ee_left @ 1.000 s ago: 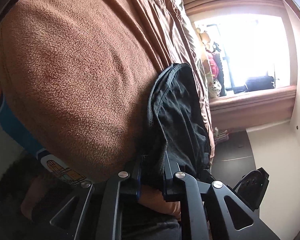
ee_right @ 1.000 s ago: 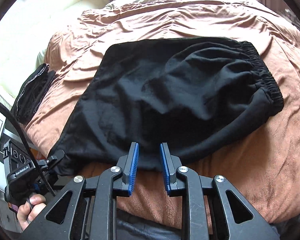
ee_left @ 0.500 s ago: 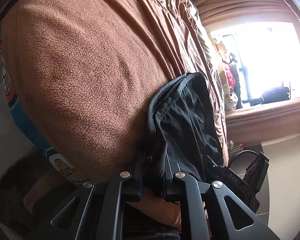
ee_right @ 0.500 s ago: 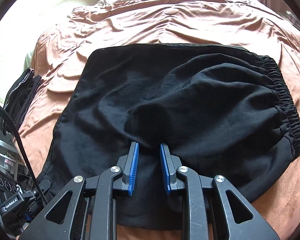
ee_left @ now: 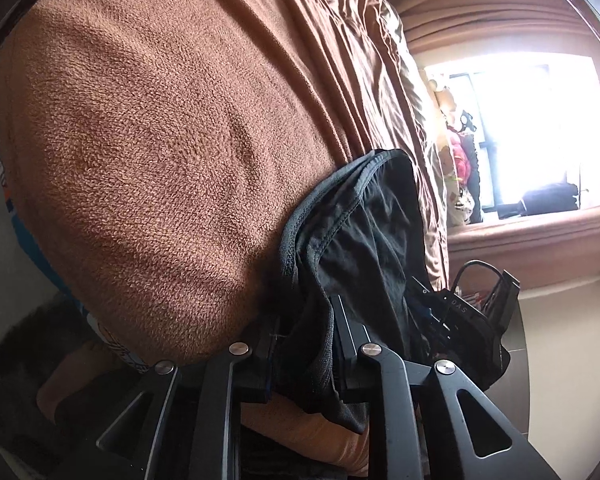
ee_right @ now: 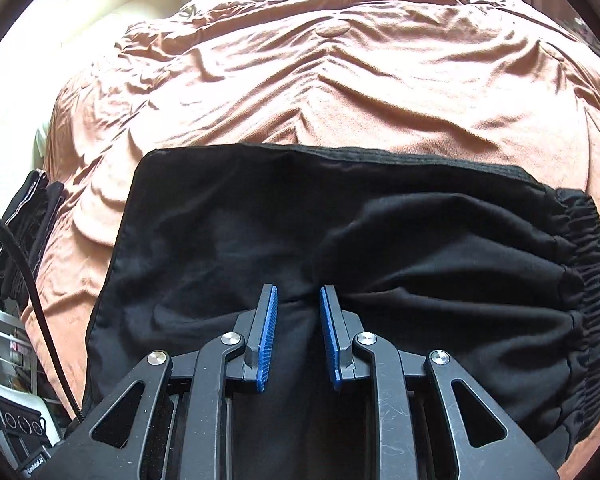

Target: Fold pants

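"DAS" on a black device [ee_left: 458,310], partly legible "GenRobot.AI" on a black device [ee_right: 34,467]

Brown-blanketed bed [ee_left: 148,152], bright window [ee_left: 540,128], pale floor [ee_left: 568,360]

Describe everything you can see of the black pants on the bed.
The black pants lie spread and rumpled on the brown fleece blanket. They look like soft matte cloth, with a gathered elastic waistband at the right. The right gripper hovers open above their middle; the left gripper has cloth at one edge between its opening jaws.

Pants [ee_right: 380,240] on blanket [ee_right: 340,80]
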The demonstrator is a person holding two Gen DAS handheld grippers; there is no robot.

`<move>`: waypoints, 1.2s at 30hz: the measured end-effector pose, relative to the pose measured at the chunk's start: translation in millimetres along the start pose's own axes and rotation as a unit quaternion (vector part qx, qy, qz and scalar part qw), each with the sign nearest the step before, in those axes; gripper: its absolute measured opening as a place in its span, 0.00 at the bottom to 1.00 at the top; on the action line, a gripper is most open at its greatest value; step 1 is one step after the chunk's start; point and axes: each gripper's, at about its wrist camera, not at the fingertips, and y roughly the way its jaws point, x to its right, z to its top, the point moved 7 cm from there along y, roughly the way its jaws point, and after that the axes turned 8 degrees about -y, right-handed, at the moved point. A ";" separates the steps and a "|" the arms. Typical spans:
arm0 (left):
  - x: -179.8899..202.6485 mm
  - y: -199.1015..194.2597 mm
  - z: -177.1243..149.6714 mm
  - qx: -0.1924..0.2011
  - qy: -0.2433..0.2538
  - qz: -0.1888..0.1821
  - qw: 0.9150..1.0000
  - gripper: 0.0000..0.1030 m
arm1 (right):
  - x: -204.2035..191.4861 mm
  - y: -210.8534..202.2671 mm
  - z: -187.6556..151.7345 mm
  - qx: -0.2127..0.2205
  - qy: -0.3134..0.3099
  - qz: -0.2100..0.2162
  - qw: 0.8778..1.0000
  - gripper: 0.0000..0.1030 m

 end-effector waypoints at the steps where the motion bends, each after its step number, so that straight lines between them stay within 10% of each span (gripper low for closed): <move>1: 0.2 0.2 -0.3 0.000 0.000 0.000 1.000 0.22 | 1.7 4.6 4.6 -0.003 0.000 -0.001 1.000 0.19; 23: -2.1 -10.8 -1.6 0.012 -0.001 0.002 1.000 0.08 | 3.9 46.0 68.1 -0.036 -0.010 -0.017 0.999 0.11; 36: 35.2 -25.5 -5.1 0.025 0.037 -0.022 0.999 0.07 | -17.1 -31.3 -0.4 -0.006 -0.014 0.060 0.998 0.12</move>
